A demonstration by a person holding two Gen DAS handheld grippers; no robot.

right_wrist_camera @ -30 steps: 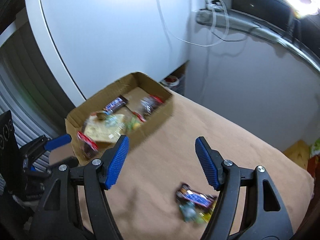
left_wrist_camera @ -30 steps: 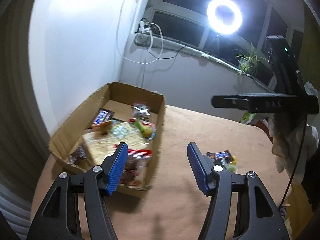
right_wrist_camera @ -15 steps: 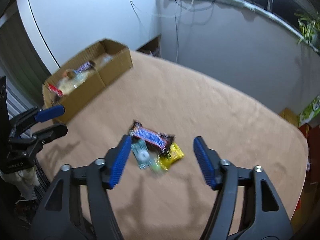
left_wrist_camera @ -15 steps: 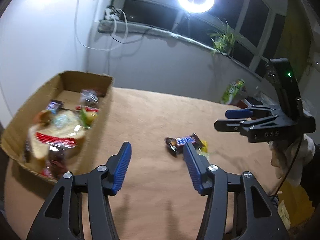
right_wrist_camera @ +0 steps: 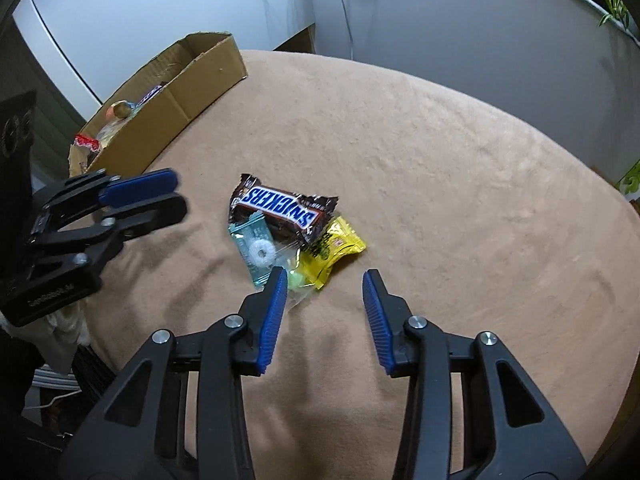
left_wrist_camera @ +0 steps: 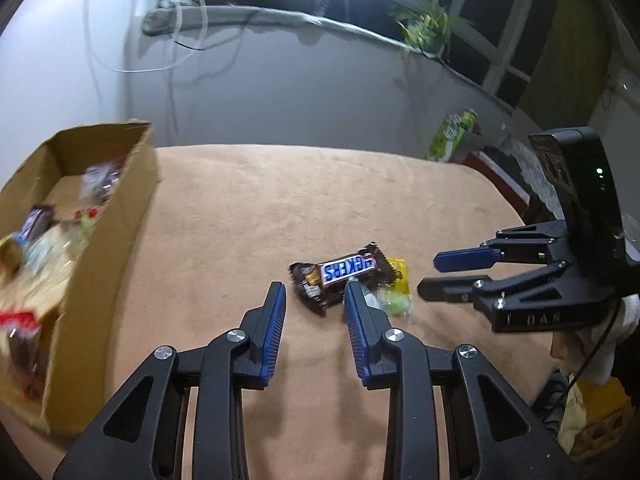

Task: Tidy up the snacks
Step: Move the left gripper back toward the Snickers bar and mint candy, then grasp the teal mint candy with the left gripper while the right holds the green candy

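Note:
A small heap of snacks lies mid-table: a brown Snickers bar on top, a teal mint packet and a yellow packet under it. My left gripper hovers just short of the bar, its jaws closing with nothing between them. My right gripper stands close to the yellow packet's near edge, jaws also closing and empty. Each gripper appears side-on in the other's view: the right gripper, the left gripper.
An open cardboard box holding several wrapped snacks sits at the table's left. The brown cloth-covered table ends at a rounded edge to the right. A wall with cables and a plant on the window ledge stand behind.
Both grippers swung away from the box toward the snack heap and came lower. Their jaws have narrowed. The box now sits at the left edge of both views.

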